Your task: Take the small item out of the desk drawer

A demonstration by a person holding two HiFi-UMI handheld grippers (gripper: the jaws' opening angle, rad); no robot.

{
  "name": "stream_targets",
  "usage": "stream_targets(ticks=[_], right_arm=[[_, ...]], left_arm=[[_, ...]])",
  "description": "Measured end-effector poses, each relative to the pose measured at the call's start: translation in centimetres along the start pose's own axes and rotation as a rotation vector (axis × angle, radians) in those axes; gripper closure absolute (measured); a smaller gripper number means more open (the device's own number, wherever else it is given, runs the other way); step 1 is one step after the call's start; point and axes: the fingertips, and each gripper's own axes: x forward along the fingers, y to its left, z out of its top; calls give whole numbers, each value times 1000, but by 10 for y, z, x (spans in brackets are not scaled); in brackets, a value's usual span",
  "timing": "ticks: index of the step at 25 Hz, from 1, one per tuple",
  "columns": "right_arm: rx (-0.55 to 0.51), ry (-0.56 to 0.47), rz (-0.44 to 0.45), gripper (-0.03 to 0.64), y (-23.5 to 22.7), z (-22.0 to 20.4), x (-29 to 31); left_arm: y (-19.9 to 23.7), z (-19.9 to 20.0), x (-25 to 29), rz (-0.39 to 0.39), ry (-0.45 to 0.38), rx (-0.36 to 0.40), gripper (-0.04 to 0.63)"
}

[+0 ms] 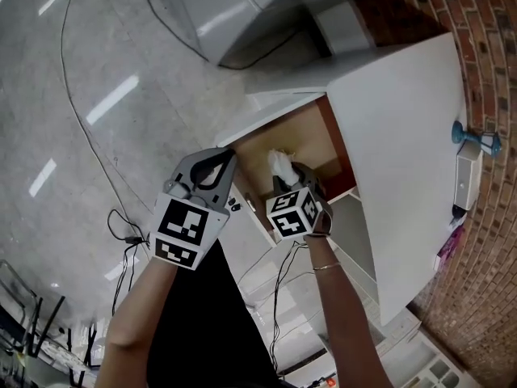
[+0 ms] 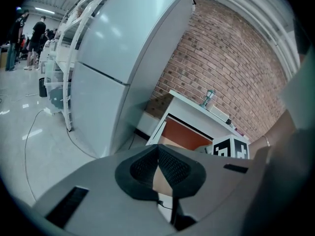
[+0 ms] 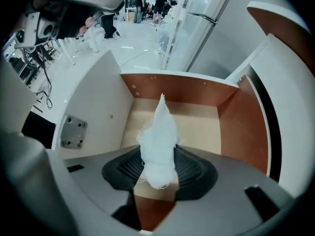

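Observation:
The desk drawer (image 1: pixel 311 128) stands pulled out, with a wooden floor and white sides. A small white fraying cloth item (image 1: pixel 283 166) is pinched in my right gripper (image 1: pixel 288 175), just over the drawer's near end. In the right gripper view the cloth (image 3: pixel 158 141) sticks up between the dark pads (image 3: pixel 194 170), which press on it, above the bare drawer floor (image 3: pixel 197 127). My left gripper (image 1: pixel 224 155) hangs left of the drawer's front corner, shut and holding nothing. In its own view the left gripper (image 2: pixel 158 154) has its pads meeting at the tips.
The white desk top (image 1: pixel 404 136) runs along a brick wall (image 1: pixel 485 55); a blue object (image 1: pixel 472 138) and a white box (image 1: pixel 467 180) sit at its far edge. Cables (image 1: pixel 89 136) trail over the floor. A tall white refrigerator (image 2: pixel 123 58) stands beyond the desk.

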Motion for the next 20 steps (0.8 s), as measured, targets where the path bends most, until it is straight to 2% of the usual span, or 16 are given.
stream_targets(ticks=[12, 20], right_arm=[[114, -124, -25, 434, 20, 1, -68], [266, -201, 15, 434, 30, 11, -108]], left_arm=[[-26, 0, -25, -14, 36, 54, 574], [-39, 2, -36, -17, 56, 81, 574]])
